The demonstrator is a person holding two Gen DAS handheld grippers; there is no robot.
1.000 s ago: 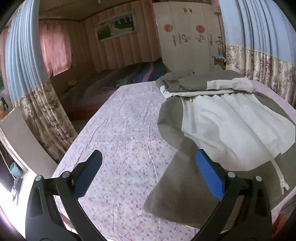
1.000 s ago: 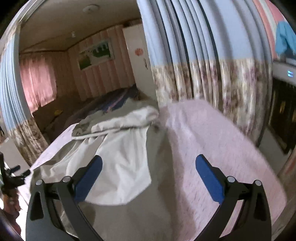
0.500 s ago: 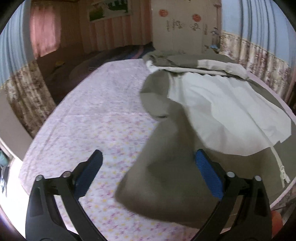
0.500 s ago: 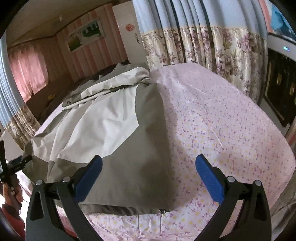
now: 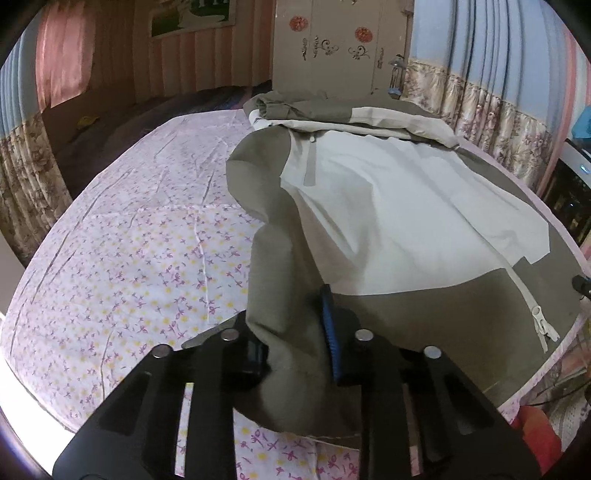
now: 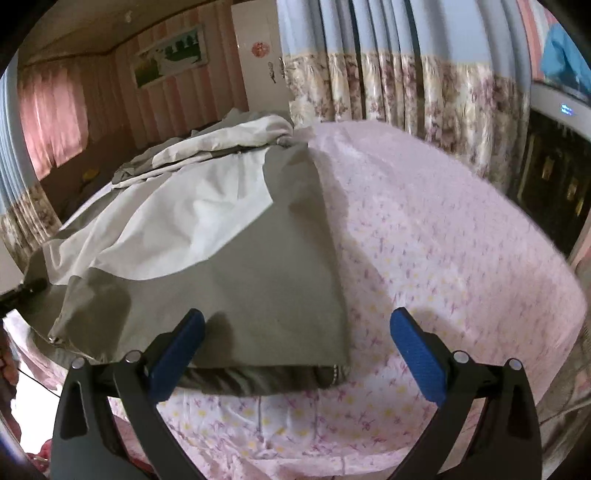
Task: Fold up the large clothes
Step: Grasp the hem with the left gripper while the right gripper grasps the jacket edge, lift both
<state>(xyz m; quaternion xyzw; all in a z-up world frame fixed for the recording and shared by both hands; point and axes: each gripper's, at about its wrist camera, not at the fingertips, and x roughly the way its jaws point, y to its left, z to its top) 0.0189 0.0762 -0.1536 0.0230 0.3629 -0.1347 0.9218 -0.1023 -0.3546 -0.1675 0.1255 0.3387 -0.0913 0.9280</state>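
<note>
Left tongs are closing on the jacket hem to lift it; right tongs gape wide, straddling its corner on the bed.

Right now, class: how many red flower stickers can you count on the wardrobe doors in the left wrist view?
2: the left sticker and the right sticker, side by side on the wardrobe doors. Others may lie outside the frame.

I see an olive-grey jacket with a white panel and white zip, on my pale pink sheet dotted with purple and yellow flowers; blue pads on black fingers; blue-and-floral curtains
</note>
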